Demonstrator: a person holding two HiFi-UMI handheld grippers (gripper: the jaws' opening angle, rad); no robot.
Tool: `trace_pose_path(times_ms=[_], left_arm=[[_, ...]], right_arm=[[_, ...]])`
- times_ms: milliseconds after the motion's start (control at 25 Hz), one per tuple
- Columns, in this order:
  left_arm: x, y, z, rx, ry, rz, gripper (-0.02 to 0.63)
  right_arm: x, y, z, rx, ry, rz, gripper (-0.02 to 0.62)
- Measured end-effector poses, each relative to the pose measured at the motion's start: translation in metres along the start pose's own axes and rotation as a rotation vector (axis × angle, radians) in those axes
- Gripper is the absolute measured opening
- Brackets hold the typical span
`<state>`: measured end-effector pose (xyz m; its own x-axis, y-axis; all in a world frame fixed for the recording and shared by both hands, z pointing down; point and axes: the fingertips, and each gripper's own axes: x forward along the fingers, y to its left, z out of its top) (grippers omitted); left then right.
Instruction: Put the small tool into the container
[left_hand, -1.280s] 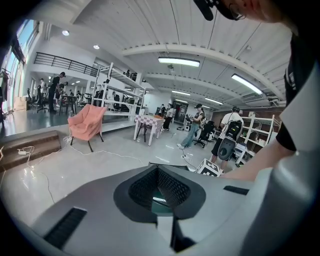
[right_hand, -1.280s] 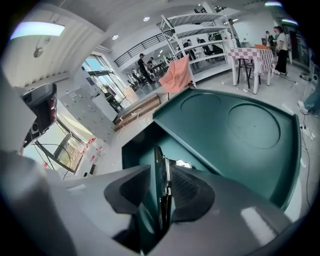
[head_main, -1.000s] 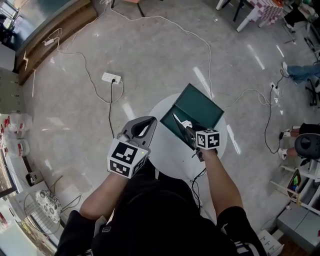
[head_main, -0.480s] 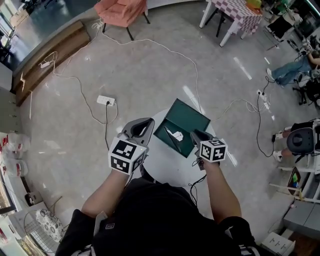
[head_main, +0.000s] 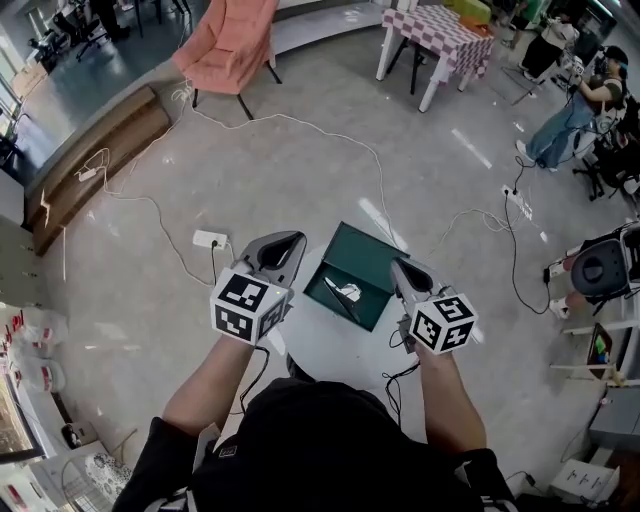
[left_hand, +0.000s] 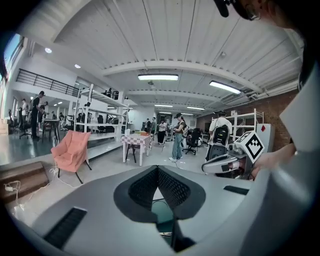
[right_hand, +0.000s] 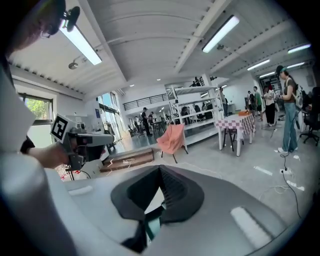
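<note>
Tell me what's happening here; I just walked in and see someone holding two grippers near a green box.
A person holds a gripper in each hand over a round white table. The green box sits open on it, with the small white tool lying inside. The left gripper and right gripper hover either side of the box, fingers shut and empty. The right one's fingers have just closed on nothing. The job looks done.

The small tool (head_main: 347, 292) in the container (head_main: 378, 255) is too small to make out.
</note>
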<state>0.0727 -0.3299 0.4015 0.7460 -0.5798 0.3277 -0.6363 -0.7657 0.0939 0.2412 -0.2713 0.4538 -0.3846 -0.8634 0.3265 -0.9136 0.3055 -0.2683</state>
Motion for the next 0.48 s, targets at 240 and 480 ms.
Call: trace_pose_path(times_ms=[240, 480], left_arm=[[-0.008, 0.004, 0.042, 0.041, -0.068, 0.006, 0.006], [-0.018, 0.011, 0.066, 0.055, -0.143, 0.096, 0.006]], right_arm=[[-0.043, 0.023, 0.060, -0.023, -0.216, -0.012, 0.009], [-0.080, 0.023, 0.105, -0.088, -0.385, -0.089, 0.009]])
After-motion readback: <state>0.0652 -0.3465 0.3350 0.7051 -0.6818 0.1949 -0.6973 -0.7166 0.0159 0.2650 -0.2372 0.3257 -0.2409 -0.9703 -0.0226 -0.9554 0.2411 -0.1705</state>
